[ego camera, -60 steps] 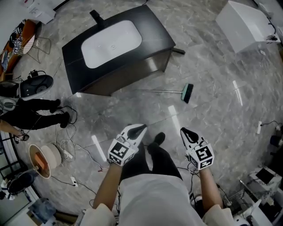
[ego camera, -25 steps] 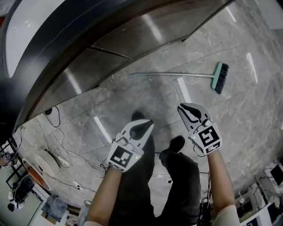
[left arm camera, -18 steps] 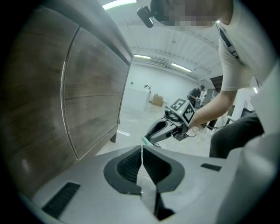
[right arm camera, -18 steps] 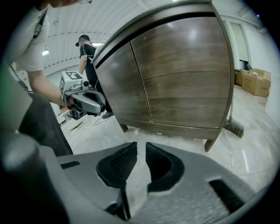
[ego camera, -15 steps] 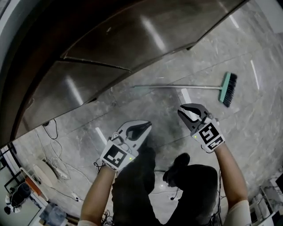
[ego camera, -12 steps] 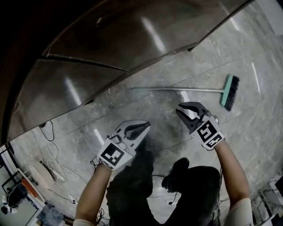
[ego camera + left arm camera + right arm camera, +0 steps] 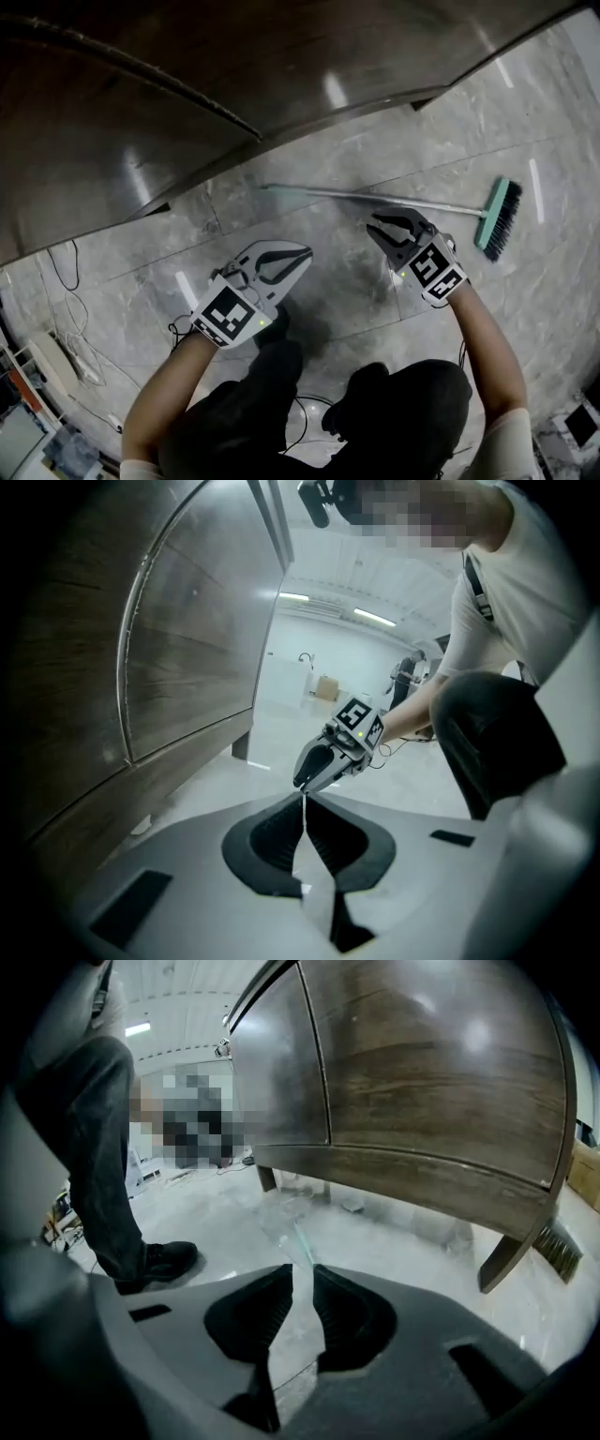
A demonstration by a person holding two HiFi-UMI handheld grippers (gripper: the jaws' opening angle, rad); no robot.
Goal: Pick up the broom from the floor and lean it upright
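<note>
Nearest, the person's dark trouser legs (image 7: 375,422) are bent low over the grey marble floor (image 7: 337,300), and loose cables (image 7: 70,337) trail off to the near left. Just beyond the knees, both arms reach forward. The left gripper (image 7: 300,253) has its jaws drawn together with the tips meeting, and it holds nothing. To its right and a little farther out, the right gripper (image 7: 377,227) has just been opening. Its jaws now stand a narrow slit apart, with only bare floor between them and no pad pressing on anything. The broom (image 7: 375,199) lies flat on the floor just beyond the right gripper, near its tips but apart from them. Its thin handle runs left to right, with the pale green end (image 7: 270,188) at the left and the teal brush head (image 7: 497,217) at the far right. Farthest off stands a dark wood-fronted cabinet (image 7: 187,84), raised on short legs.
</note>
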